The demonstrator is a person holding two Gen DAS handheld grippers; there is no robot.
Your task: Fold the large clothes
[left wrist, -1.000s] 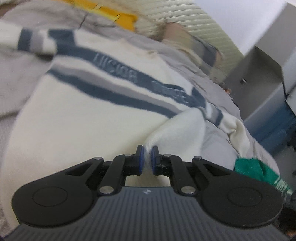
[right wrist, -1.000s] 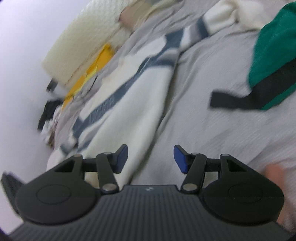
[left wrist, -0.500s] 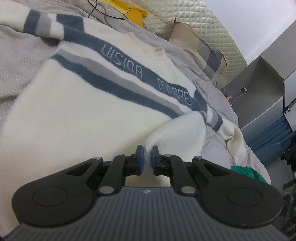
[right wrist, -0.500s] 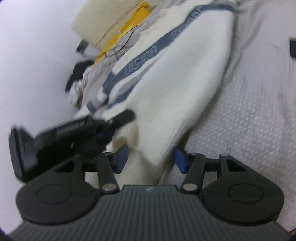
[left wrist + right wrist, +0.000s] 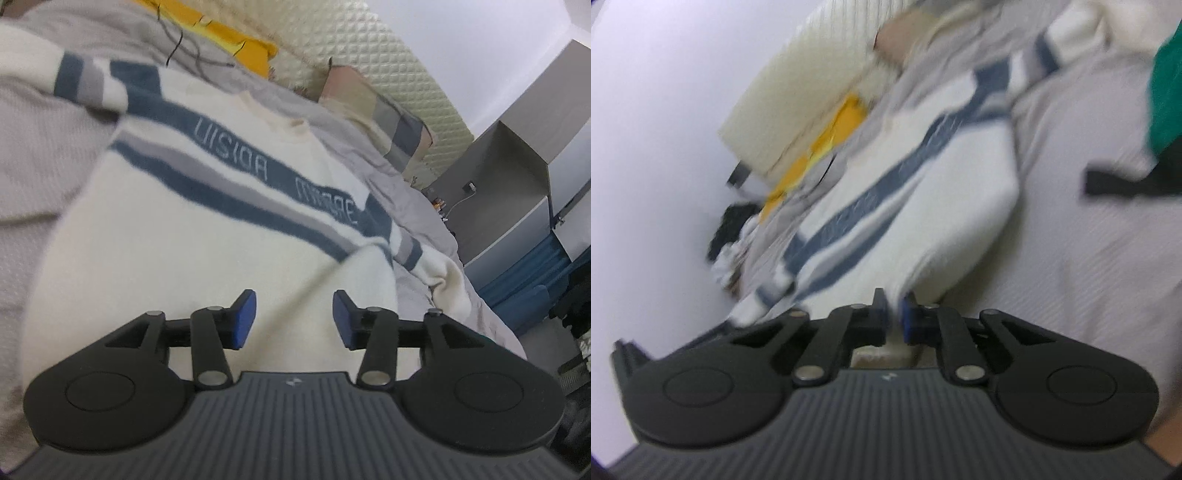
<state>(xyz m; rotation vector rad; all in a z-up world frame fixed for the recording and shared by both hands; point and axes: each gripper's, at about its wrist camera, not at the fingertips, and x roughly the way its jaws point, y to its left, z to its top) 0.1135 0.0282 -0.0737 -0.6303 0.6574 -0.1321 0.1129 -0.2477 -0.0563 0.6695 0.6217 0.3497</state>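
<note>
Your left gripper (image 5: 293, 317) stands with its jaws spread wide, blue pads (image 5: 245, 319) apart and nothing between them, poised just above the cream sweater (image 5: 177, 258) that fills the middle of the left wrist frame. A raised fold of the sweater's hem runs up between the two pads toward the centre right. Beyond it, navy and grey stripes cross the chest from upper left to centre right, one navy band carrying pale lettering. One striped sleeve (image 5: 85, 79) trails off to the upper left, the other lies crumpled at centre right. The sweater rests on a grey bedspread (image 5: 37, 147). A yellow cloth (image 5: 240, 46) sits at the top of the frame, a quilted headboard (image 5: 373, 48) runs across the upper right, and a patchwork pillow (image 5: 384, 114) leans below it. A grey cabinet (image 5: 506, 184) stands at the right edge.

Your right gripper (image 5: 894, 314) has its jaws pressed nearly together, pinching a cream edge of the sweater (image 5: 923, 206) at the lower centre of the blurred right wrist frame. From the pinch the garment spreads up and rightward, its navy stripe running diagonally toward the upper right. The grey bedspread (image 5: 1089, 258) fills the right half. A green garment (image 5: 1167, 96) with a black strap (image 5: 1115, 182) lies at the right edge, and the yellow cloth (image 5: 831, 136) shows at upper left.
</note>
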